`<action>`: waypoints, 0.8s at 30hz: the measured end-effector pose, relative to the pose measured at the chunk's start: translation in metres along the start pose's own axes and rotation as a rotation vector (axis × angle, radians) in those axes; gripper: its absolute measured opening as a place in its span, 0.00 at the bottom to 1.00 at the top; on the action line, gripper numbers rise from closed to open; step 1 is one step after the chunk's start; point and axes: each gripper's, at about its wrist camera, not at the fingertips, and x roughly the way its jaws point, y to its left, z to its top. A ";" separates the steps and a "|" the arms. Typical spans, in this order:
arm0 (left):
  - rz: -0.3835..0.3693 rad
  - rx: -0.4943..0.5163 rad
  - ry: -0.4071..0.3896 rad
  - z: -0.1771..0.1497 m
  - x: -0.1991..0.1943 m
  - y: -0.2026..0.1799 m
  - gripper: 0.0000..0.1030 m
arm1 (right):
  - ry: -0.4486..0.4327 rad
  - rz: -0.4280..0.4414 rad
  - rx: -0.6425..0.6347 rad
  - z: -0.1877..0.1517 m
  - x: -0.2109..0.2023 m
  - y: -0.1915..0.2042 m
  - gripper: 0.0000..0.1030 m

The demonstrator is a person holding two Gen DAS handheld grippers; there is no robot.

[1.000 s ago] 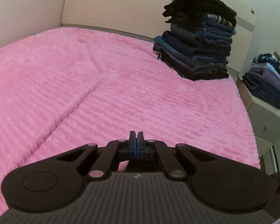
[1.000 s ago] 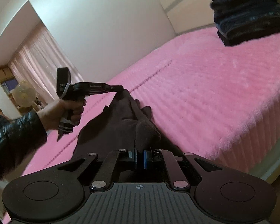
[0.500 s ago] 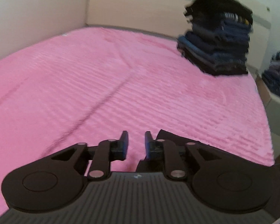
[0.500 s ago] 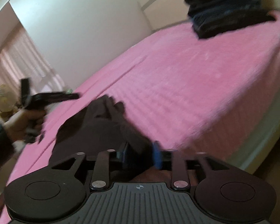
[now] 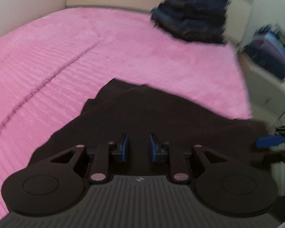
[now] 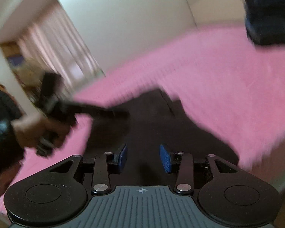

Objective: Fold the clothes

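- Two grippers are seen with nothing between their pads: the left gripper (image 5: 137, 146) stands narrowly parted, the right gripper (image 6: 143, 156) wider, both over the dark garment (image 5: 152, 114).
- Both sets of jaws have just been opening; a second ago each was clamped, the right one on the cloth.
- The garment, then bunched and lifted, is now spread on the pink bedspread (image 5: 66, 57), near its edge.
- A rumpled fold could be caused by a regrip on the wrong layer.
- Farther back, the stack of folded clothes (image 5: 191, 13) is blurred.
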 end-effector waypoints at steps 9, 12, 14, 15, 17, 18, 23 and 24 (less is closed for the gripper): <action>0.115 0.022 -0.044 -0.025 -0.051 0.014 0.30 | 0.040 -0.026 -0.217 -0.009 -0.031 0.047 0.84; 0.186 0.116 -0.045 -0.052 -0.085 0.011 0.34 | 0.118 0.073 -0.395 -0.035 -0.027 0.087 0.85; 0.232 0.196 -0.037 -0.074 -0.107 0.005 0.37 | 0.149 0.102 -0.536 -0.053 -0.020 0.115 0.85; 0.257 0.247 -0.033 -0.083 -0.113 0.002 0.37 | 0.171 0.105 -0.614 -0.062 -0.013 0.128 0.85; 0.305 0.394 -0.018 -0.105 -0.121 -0.009 0.38 | 0.220 0.092 -0.761 -0.078 0.003 0.151 0.84; 0.324 0.469 -0.010 -0.115 -0.123 -0.015 0.39 | 0.237 0.076 -0.817 -0.084 0.010 0.159 0.84; 0.389 0.879 0.008 -0.153 -0.110 -0.048 0.51 | 0.317 -0.057 -0.960 -0.100 0.055 0.171 0.64; 0.396 0.956 -0.003 -0.159 -0.104 -0.051 0.58 | 0.332 -0.081 -0.996 -0.103 0.059 0.172 0.61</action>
